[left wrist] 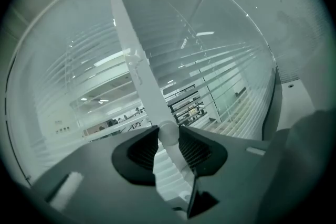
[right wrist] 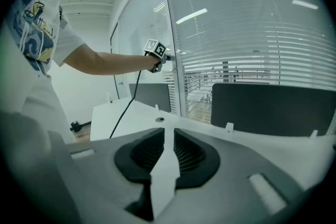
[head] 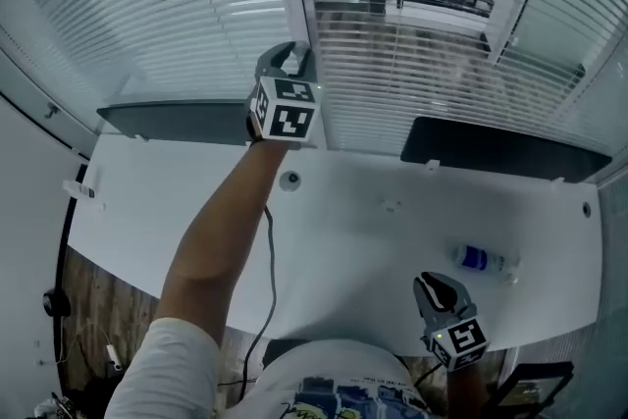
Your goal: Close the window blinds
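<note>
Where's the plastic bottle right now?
In the head view, the plastic bottle lies on the right side of the white desk, just beyond the right gripper.

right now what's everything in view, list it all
blinds: several sets, white, across the windows behind the desk
wand: one, white, hanging by the window post
desk: one, white
panels: two, dark, along the desk's back edge
bottle: one, clear with blue label, lying on the desk's right side
cable: one, dark, below the left forearm
left gripper: grey, shut on the wand
right gripper: grey, slightly open, empty, over the desk
</note>
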Tool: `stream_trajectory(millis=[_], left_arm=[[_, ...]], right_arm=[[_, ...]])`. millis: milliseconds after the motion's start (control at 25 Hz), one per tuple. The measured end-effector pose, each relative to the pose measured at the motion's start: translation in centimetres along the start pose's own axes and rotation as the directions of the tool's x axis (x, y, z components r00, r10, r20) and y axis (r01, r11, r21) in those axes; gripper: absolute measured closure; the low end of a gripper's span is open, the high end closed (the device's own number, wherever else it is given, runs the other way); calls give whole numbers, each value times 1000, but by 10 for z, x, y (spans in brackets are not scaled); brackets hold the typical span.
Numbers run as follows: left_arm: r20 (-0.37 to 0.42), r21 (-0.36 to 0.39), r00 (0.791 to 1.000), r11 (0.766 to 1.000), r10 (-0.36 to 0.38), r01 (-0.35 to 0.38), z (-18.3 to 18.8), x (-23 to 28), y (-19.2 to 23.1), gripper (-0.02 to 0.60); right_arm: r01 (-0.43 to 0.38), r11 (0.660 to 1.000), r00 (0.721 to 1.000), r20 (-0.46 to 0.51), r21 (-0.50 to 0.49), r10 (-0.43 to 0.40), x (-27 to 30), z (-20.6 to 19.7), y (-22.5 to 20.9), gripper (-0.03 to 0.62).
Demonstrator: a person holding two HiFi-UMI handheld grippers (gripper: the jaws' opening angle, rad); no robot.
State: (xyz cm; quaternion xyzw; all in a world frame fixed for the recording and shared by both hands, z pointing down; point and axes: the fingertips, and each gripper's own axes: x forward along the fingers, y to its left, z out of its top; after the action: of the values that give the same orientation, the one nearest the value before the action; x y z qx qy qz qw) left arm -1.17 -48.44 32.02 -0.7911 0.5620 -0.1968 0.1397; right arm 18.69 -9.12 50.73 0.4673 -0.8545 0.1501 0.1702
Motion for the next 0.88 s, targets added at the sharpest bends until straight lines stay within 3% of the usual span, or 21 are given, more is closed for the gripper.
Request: stream_trajectory(millis=[320,480,600,680,800,880], left_arm=[[1,52,1000,999,-5,5,0,-1,-1,451],[-6,151,1000,989,1,0,-3,0,-2,441],[-6,282,1000,959,7,-5,-4,-2,-5,407],[-8,431,1000,902,16,-11,-4,-4,-10,407],[-15,647,999,762,40,-20,-5,-2,-16,407],[-6,739,998,673,58,-35,-3,0,-14,407]], right_arm=[[7,1000,1000,-1,-2,-7,-1,-4,-4,551],[6,1000,1000,8,6,-6,-1,-3,-5,551],[7,1000,1000,1,6,-7,-1,-4,-5,551],[6,1000,1000,5,8,-6,-2,-4,-4,551],[11,1000,1000,8,5,-11,-4,-1,-3,551],[9,1000,1000,11,3,-9,-4,0,-3,551]])
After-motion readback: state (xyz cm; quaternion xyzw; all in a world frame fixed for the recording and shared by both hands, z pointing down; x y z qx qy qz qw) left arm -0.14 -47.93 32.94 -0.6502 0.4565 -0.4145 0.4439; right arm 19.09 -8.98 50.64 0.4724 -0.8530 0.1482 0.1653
